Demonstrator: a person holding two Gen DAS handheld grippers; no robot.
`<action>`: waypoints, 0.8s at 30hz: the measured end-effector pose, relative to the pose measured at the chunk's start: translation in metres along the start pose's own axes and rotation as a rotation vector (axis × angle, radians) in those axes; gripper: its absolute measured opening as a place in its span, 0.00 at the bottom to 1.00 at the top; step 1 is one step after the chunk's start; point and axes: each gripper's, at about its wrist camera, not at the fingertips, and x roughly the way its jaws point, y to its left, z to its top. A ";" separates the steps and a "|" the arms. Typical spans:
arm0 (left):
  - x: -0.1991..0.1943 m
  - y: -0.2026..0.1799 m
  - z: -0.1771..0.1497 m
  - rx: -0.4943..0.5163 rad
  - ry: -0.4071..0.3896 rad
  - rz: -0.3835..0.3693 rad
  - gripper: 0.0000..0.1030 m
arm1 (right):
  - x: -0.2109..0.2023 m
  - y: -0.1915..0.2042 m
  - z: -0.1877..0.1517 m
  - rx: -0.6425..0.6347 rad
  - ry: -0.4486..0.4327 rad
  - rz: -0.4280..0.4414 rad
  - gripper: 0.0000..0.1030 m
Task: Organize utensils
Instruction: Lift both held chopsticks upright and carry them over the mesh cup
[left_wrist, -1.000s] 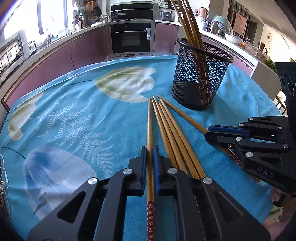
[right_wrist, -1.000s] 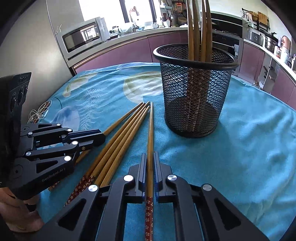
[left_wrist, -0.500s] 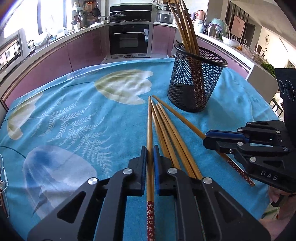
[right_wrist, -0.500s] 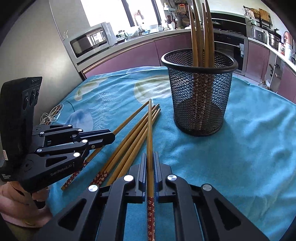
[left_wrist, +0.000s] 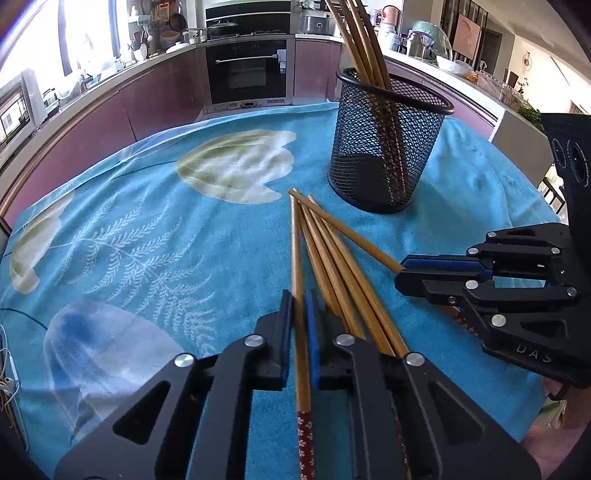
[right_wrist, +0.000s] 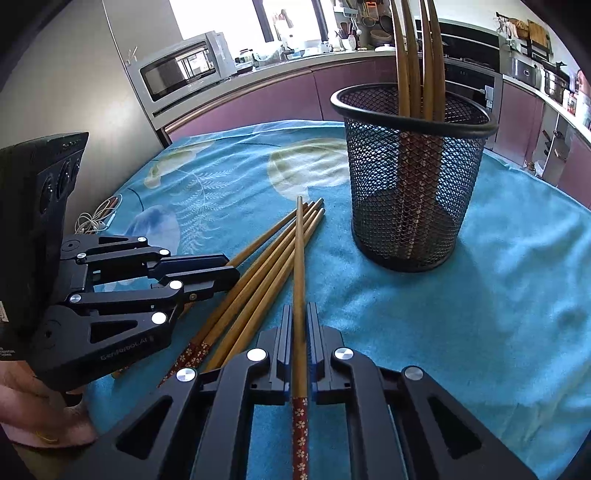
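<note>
My left gripper (left_wrist: 299, 300) is shut on a wooden chopstick (left_wrist: 295, 243) with a red flowered end, which points toward the black mesh cup (left_wrist: 384, 147). My right gripper (right_wrist: 300, 314) is shut on a matching chopstick (right_wrist: 300, 251), whose tip lies across the loose chopsticks (right_wrist: 258, 280). Several loose chopsticks (left_wrist: 332, 258) lie fanned on the blue cloth between both grippers. The mesh cup (right_wrist: 410, 184) stands upright with several chopsticks in it. Each wrist view shows the other gripper from the side: the right gripper (left_wrist: 404, 271) and the left gripper (right_wrist: 229, 273).
The blue flowered cloth (left_wrist: 147, 240) covers a round table. A white cable (right_wrist: 96, 218) lies at the table's left edge. A hand (right_wrist: 37, 424) holds the left gripper. Counters with an oven (left_wrist: 251, 74) and a microwave (right_wrist: 181, 70) ring the table.
Both hands have hardly moved. The chopstick in the right gripper, first lying beside the loose ones, now crosses over their tips. The left gripper's chopstick tip has swung closer to the bundle.
</note>
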 end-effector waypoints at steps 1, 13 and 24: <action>-0.001 0.001 0.000 -0.006 -0.001 -0.009 0.07 | -0.003 -0.001 0.000 0.004 -0.010 0.001 0.06; -0.062 0.009 0.026 -0.046 -0.154 -0.142 0.07 | -0.069 -0.014 0.013 0.035 -0.204 0.054 0.06; -0.117 0.013 0.057 -0.065 -0.306 -0.248 0.07 | -0.104 -0.024 0.039 0.038 -0.348 0.049 0.06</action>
